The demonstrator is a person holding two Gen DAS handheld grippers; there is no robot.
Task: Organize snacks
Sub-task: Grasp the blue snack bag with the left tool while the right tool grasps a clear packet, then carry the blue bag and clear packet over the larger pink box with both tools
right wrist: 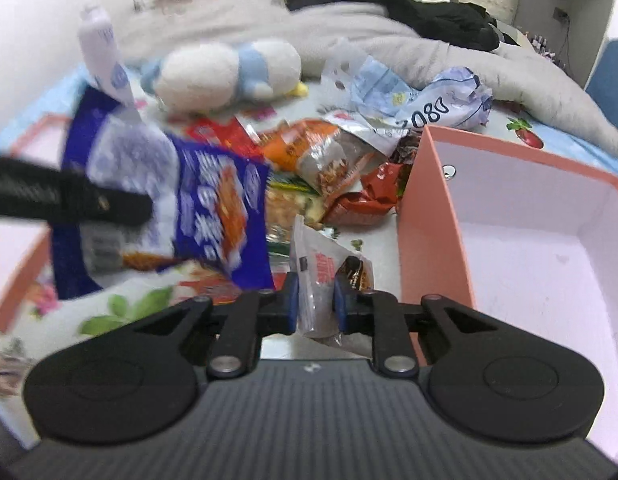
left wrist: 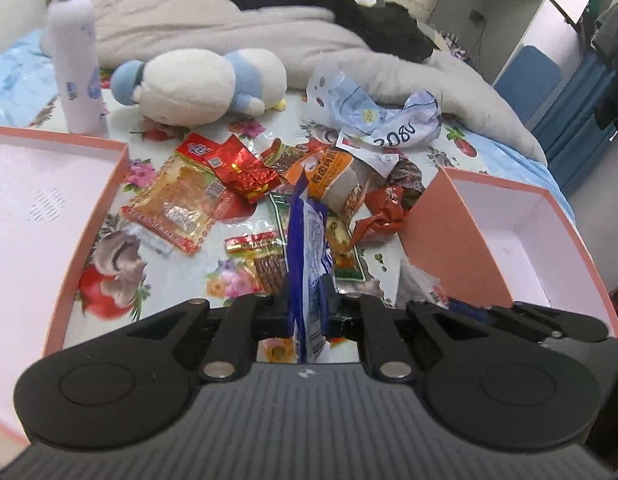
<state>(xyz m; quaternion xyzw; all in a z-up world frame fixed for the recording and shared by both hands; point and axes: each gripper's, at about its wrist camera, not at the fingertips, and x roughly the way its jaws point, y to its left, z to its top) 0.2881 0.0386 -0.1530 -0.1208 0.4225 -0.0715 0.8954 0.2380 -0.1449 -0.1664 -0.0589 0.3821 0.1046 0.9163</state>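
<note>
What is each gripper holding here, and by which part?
Left gripper: the blue-and-white snack packet, pinched near its lower end. Right gripper: a small clear-and-white snack packet, gripped across its lower half.

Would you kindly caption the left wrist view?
Left gripper clamps a blue snack packet above scattered snacks, between two pink boxes.

Light: bright, even and cool; its source cannot be told.
Shadows: soft and faint beneath the snack pile (left wrist: 269, 184).
Glare: small glints on the foil wrappers.
Blur: the right wrist view is smeared, worst on the blue packet (right wrist: 165, 200); the left wrist view is sharp.
Edges: strong fisheye bending; the pink box (left wrist: 461, 232) walls curve.
</note>
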